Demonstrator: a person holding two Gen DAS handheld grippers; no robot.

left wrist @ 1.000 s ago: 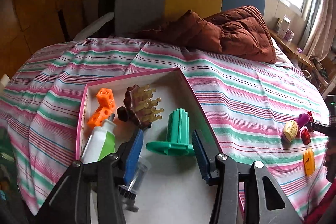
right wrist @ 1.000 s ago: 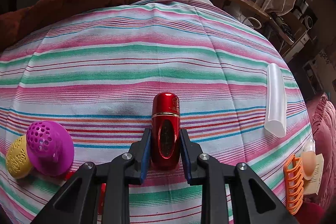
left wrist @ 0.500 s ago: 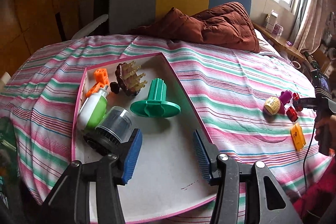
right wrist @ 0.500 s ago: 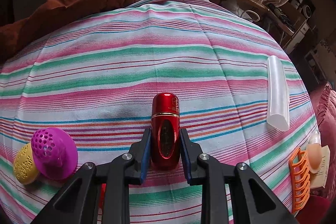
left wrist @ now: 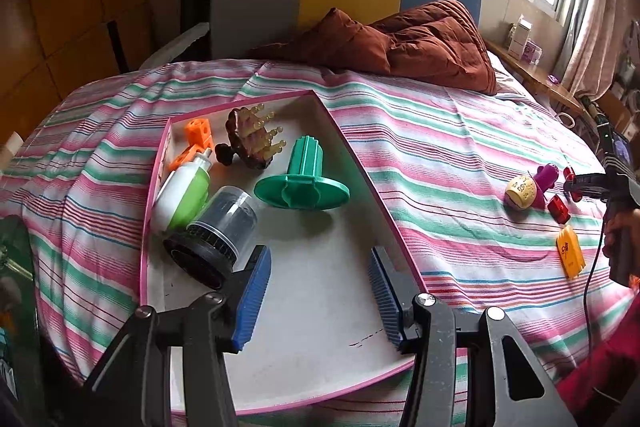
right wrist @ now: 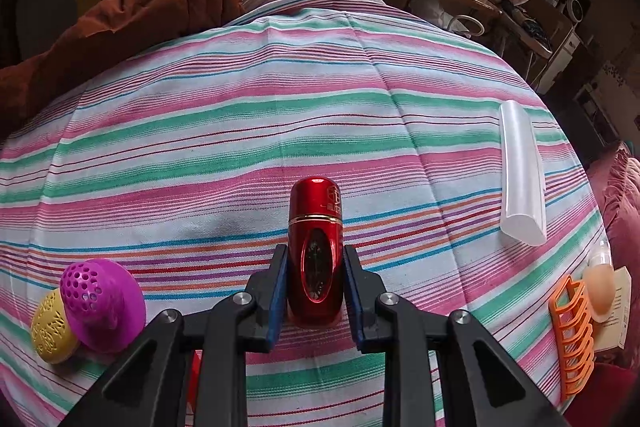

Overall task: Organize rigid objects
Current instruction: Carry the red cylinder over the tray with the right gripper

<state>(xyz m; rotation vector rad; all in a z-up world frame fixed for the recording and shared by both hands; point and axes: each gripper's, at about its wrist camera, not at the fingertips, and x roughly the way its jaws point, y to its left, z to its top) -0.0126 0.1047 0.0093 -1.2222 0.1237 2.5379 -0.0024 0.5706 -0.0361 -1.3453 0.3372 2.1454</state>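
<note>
left wrist view:
left claw: pads apart, nothing between them, over the near bare floor of the tray
tray: pink-rimmed, white inside, lies on the striped bed
green flanged piece: mid tray, standing on its flange
clear cup on black base: tipped on its side, left of the green piece, just beyond the left pad
white-green bottle: lying against the tray's left wall
orange cube toy: far-left corner of the tray
brown comb: behind the green piece, prongs up
loose items: yellow egg, purple piece, small red bits, orange clip on the bed, well right of the tray
right claw: seen far right beside those items

right wrist view:
right claw: clamped on the red capsule, pads on both its sides
red capsule: over the bed, well apart from the tray
purple perforated mushroom: left of the capsule, touching a yellow egg
frosted tube: right of the capsule
orange rack: far right at the bed edge
</note>
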